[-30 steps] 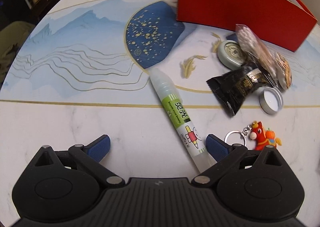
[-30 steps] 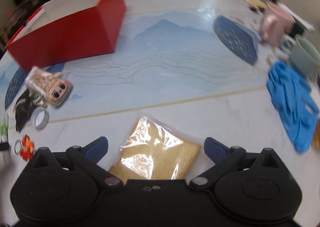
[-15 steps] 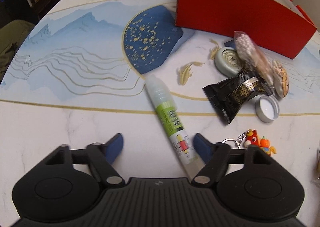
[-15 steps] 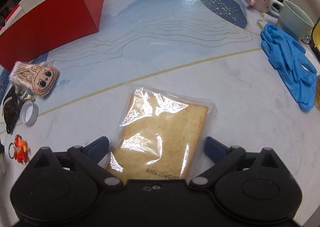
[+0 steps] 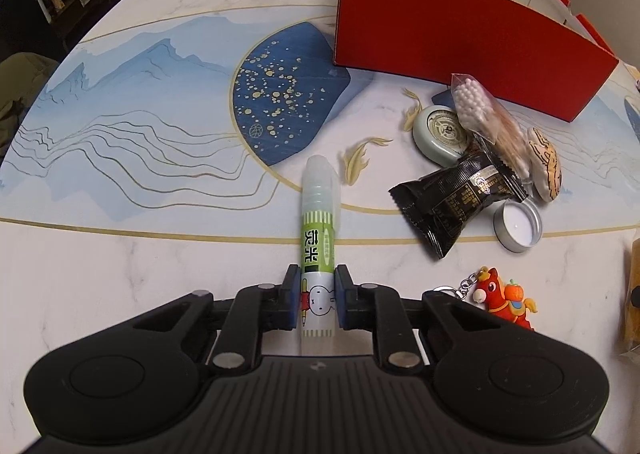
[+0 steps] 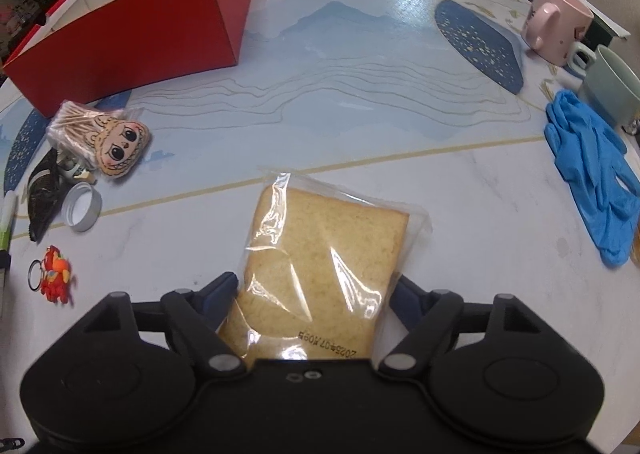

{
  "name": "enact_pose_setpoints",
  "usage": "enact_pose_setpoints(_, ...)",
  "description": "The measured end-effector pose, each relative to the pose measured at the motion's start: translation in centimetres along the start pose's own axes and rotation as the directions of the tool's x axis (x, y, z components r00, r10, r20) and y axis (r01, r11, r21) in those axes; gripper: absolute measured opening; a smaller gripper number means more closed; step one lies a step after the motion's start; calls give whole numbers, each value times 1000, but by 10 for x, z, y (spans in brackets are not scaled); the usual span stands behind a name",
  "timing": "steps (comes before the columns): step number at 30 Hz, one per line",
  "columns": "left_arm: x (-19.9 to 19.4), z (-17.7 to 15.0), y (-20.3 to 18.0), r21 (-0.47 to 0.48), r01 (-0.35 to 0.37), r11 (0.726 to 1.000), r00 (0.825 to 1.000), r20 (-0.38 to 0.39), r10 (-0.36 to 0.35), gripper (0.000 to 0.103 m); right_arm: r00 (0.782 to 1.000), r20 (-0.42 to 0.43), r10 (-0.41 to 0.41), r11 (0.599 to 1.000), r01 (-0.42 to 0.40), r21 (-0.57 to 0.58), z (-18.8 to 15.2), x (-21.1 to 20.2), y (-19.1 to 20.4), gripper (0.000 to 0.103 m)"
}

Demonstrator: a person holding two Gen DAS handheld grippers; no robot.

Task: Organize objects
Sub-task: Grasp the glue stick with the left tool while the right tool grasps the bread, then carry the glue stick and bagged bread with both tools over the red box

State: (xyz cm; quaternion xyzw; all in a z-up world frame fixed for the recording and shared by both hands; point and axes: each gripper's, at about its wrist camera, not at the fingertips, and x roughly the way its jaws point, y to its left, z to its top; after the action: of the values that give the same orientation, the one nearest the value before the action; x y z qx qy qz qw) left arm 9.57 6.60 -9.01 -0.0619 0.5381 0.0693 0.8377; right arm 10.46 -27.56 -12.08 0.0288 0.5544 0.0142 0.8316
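I count one glue stick (image 5: 318,242), a plastic cylinder lying on the table (image 5: 120,286), clamped at its lower end by my left gripper (image 5: 318,304). My right gripper (image 6: 316,294) is closing around one flat bread slice (image 6: 324,262) sealed in clear film; whether the pads press it I cannot tell. One red cardboard box (image 6: 132,42) stands behind, interior hidden.

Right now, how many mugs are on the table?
2. A pink mug stands at the table's far right edge; a pale green mug sits just nearer, beside the blue gloves. More may lie outside the frame.
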Motion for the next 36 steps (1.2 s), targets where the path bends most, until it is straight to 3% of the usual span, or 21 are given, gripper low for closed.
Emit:
enact_pose_setpoints(10, -15, 4, 8, -51, 71, 996, 997, 9, -70, 16, 995, 10, 95, 990, -93, -106, 26, -25, 24, 79)
enact_pose_setpoints(14, -30, 12, 6, -49, 93, 994, 995, 48, -91, 16, 992, 34, 120, 981, -113, -159, 44, -38, 35, 79)
enact_pose_setpoints(29, -81, 88, -13, 18, 165, 986, 974, 152, -166, 16, 969, 170, 181, 924, -108, -367, 136, -72, 77, 79)
enact_pose_setpoints(36, -94, 133, -33, 89, 160, 983, 964, 199, -175, 16, 955, 214, 203, 916, -108, -386, 182, -74, 91, 79)
